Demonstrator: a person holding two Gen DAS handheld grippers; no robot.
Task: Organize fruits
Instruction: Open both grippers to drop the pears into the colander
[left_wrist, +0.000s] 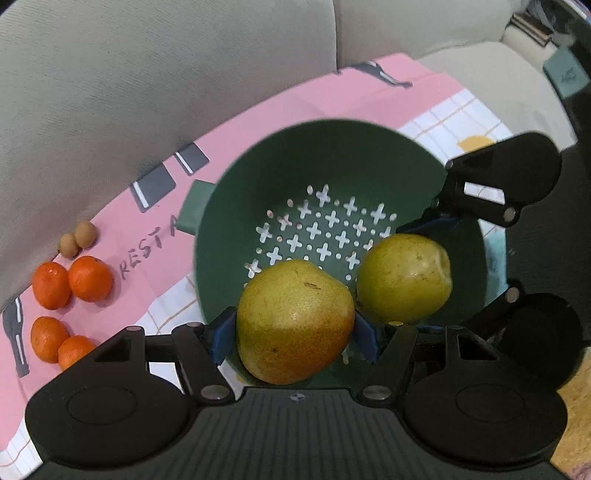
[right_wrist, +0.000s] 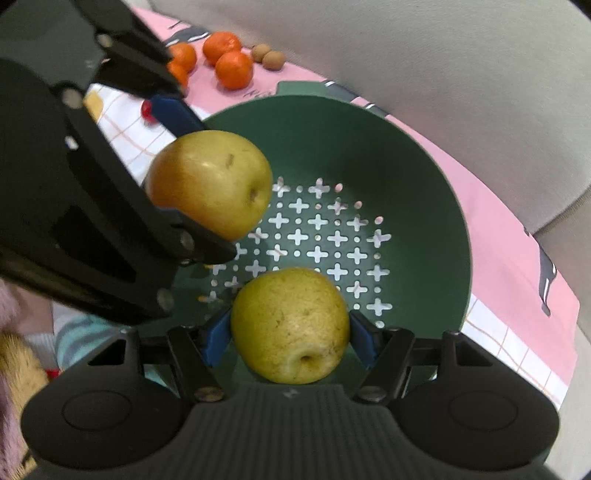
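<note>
My left gripper (left_wrist: 291, 336) is shut on a yellow-green pear with a reddish blush (left_wrist: 293, 321), its blue pads pressed on both sides, hanging over the near rim of a green perforated colander (left_wrist: 236, 184). My right gripper (right_wrist: 290, 338) is shut on a second yellow pear (right_wrist: 290, 325), also over the colander (right_wrist: 406, 155). Each view shows the other hand's pear: the right one (left_wrist: 404, 278) and the left one (right_wrist: 210, 181), held by the other gripper's black fingers. The colander's bottom holds no fruit.
Several mandarins (left_wrist: 88, 278) and two small brown longans (left_wrist: 79, 238) lie on the pink and checked cloth (left_wrist: 332, 96) left of the colander. They also show in the right wrist view, mandarins (right_wrist: 232, 70) and longans (right_wrist: 267, 56). A beige sofa (left_wrist: 147, 74) rises behind.
</note>
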